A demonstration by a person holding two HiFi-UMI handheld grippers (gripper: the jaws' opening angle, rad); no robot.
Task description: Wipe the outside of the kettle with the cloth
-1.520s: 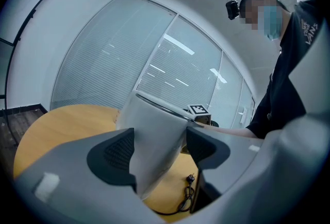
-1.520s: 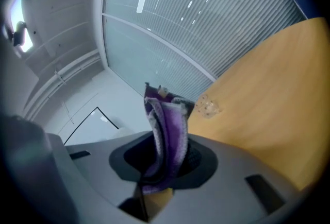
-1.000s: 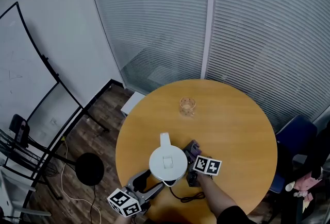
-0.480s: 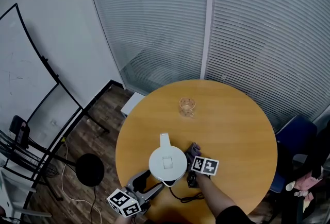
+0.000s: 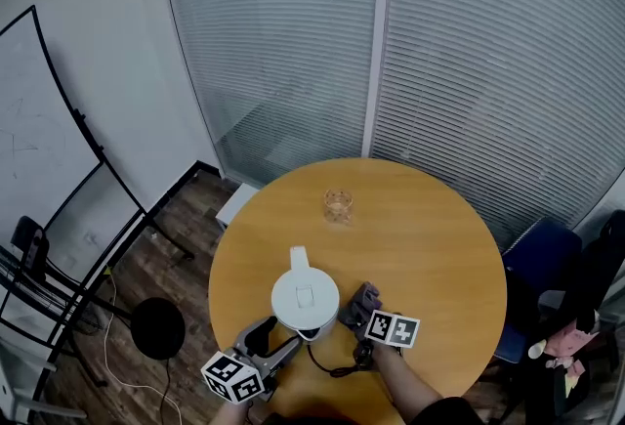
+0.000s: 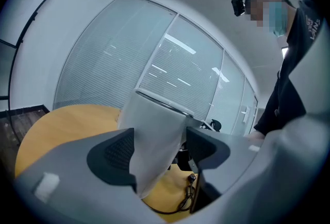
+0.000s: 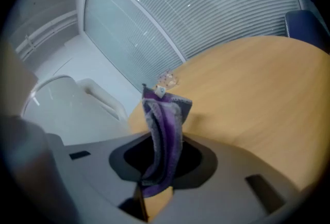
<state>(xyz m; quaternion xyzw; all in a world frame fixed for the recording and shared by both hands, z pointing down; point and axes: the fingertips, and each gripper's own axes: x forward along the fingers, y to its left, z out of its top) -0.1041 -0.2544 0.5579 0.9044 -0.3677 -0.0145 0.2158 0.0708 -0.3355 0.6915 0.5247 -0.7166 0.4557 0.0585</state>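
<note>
A white kettle (image 5: 305, 299) stands on the near part of the round wooden table (image 5: 430, 237), spout pointing away and handle toward me. My left gripper (image 5: 276, 339) is shut on the kettle's handle (image 6: 154, 138), which fills the space between its jaws. My right gripper (image 5: 359, 318) is shut on a purple cloth (image 5: 363, 297), which touches the kettle's right side. In the right gripper view the cloth (image 7: 162, 130) stands up between the jaws, with the kettle (image 7: 67, 109) close on the left.
A small glass (image 5: 338, 206) stands at the far side of the table. The kettle's black cord (image 5: 337, 369) lies coiled near the table's front edge. A blue chair (image 5: 532, 267) is at the right, and a black stand (image 5: 156, 327) on the floor at the left.
The head view has shifted a little. My right gripper has drawn the cloth back toward me along the kettle's right side. The left gripper still holds the handle.
</note>
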